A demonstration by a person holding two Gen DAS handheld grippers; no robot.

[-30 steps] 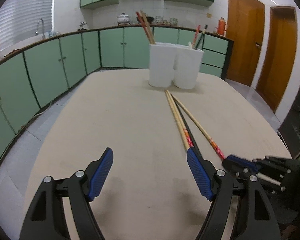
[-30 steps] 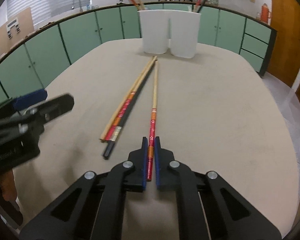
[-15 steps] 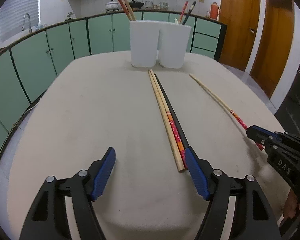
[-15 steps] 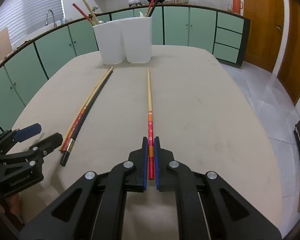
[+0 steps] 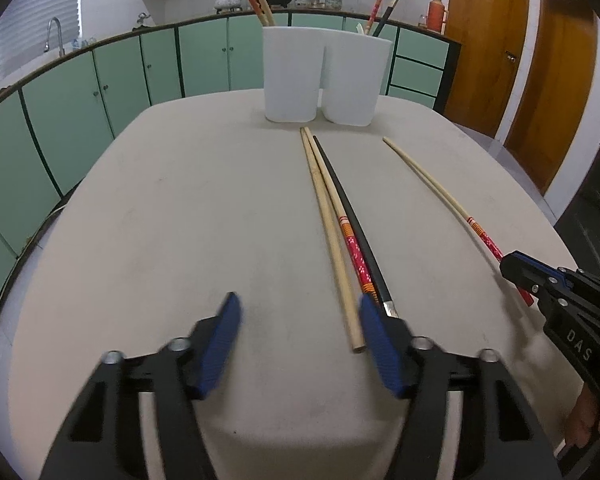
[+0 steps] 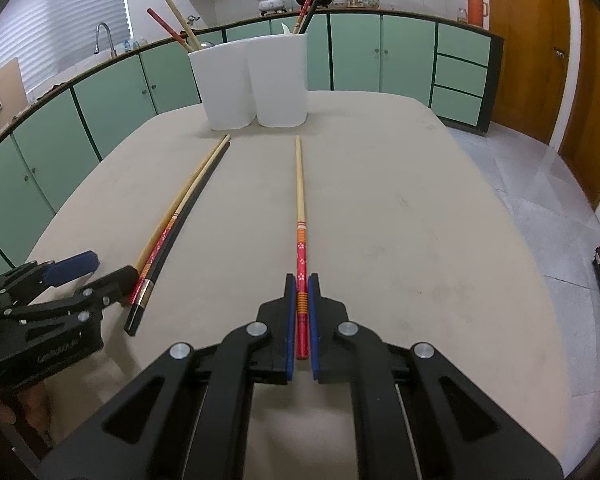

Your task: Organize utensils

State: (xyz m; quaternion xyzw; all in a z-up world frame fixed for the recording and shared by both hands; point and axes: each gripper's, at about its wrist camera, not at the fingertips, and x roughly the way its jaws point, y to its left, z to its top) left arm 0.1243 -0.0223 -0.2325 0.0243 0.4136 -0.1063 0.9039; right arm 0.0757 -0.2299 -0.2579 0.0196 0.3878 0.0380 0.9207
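1. Right gripper (image 6: 300, 316): its jaws are clenched on the red end of a chopstick (image 6: 300, 200). The stick runs from the jaws toward 12 o'clock, and its pale tip stops just short of the holder (image 6: 256, 84). Whether the tip touches the worktop (image 6: 400, 220) cannot be told.
2. Left gripper (image 5: 296, 340): its jaws are closing, still released, and hang over the worktop (image 5: 180, 220). In the left wrist view nothing but bare worktop lies between the pads. The right pad (image 5: 380, 348) is just beside the near ends of the bundle (image 5: 340, 236); contact cannot be told.
3. Bundle: three chopsticks lie together on the worktop, one plain wood, one red-patterned, one black. In the left wrist view they run from the right pad toward 12 o'clock. In the right wrist view they lie at 10 o'clock of the held chopstick, well apart from it.
4. Holder: two white cups touch side by side at the far end of the worktop, at 12 o'clock in both views. The left cup (image 5: 292, 76) holds a red and a wooden stick. The right cup (image 5: 356, 80) holds a red-patterned and a black stick.
5. Surroundings: green cabinets (image 5: 100, 96) ring the worktop, and wooden doors (image 5: 488, 48) stand at 2 o'clock.
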